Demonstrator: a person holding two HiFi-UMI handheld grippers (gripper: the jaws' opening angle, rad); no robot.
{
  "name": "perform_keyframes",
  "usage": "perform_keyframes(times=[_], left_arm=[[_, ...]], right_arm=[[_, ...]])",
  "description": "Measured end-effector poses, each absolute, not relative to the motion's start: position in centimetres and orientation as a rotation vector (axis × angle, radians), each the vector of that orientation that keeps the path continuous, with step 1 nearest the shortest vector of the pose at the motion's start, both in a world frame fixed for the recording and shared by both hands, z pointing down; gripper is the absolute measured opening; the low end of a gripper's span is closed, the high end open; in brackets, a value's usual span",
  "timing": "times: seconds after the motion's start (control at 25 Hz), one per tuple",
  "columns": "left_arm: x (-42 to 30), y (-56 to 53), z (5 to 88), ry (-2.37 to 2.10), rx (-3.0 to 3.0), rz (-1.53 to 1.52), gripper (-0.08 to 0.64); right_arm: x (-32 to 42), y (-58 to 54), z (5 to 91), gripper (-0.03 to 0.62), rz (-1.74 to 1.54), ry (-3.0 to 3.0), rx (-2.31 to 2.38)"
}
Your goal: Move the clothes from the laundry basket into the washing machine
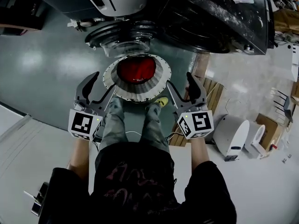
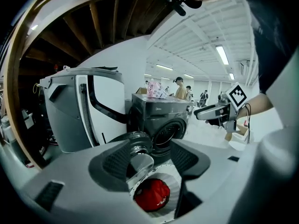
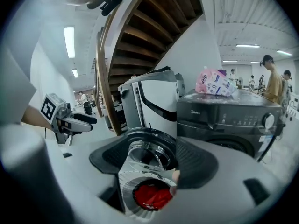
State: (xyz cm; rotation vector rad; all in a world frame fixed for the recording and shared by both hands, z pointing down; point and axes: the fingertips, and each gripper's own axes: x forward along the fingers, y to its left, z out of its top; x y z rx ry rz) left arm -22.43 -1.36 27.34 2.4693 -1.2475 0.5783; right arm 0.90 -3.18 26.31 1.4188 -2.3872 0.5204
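A round white laundry basket [image 1: 111,76] stands on the floor by my feet, with red clothes [image 1: 136,70] bunched inside. Just beyond it is the dark washing machine [image 1: 210,17], its round glass door [image 1: 125,40] swung open over the basket's far side. My left gripper [image 1: 99,86] hangs open at the basket's left rim, and my right gripper [image 1: 181,84] hangs open at its right rim. Neither holds anything. In the left gripper view the red clothes [image 2: 152,195] lie below the spread jaws. The right gripper view shows the red clothes [image 3: 152,195] the same way.
A tall white appliance [image 2: 79,111] stands left of the washing machine. A pink packet [image 3: 215,83] lies on the washer's top. A wooden pallet [image 1: 212,90] and a white device [image 1: 233,136] are on the floor at the right. A person's legs [image 1: 135,120] stand right behind the basket.
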Motion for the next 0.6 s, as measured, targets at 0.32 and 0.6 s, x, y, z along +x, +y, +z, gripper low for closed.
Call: perform_keyframes(times=[0.32, 0.6], left_arm=[[-21.9, -1.6, 31.9, -1.185, 2.5, 0.729, 0.273], [-21.1, 0.6, 37.7, -1.131, 2.461, 0.823, 0.273]], right_arm=[[-0.3, -2.5, 31.9, 0.319, 0.566, -2.369, 1.297], [-0.7, -2.0, 37.1, 0.319, 0.602, -2.368, 1.205]])
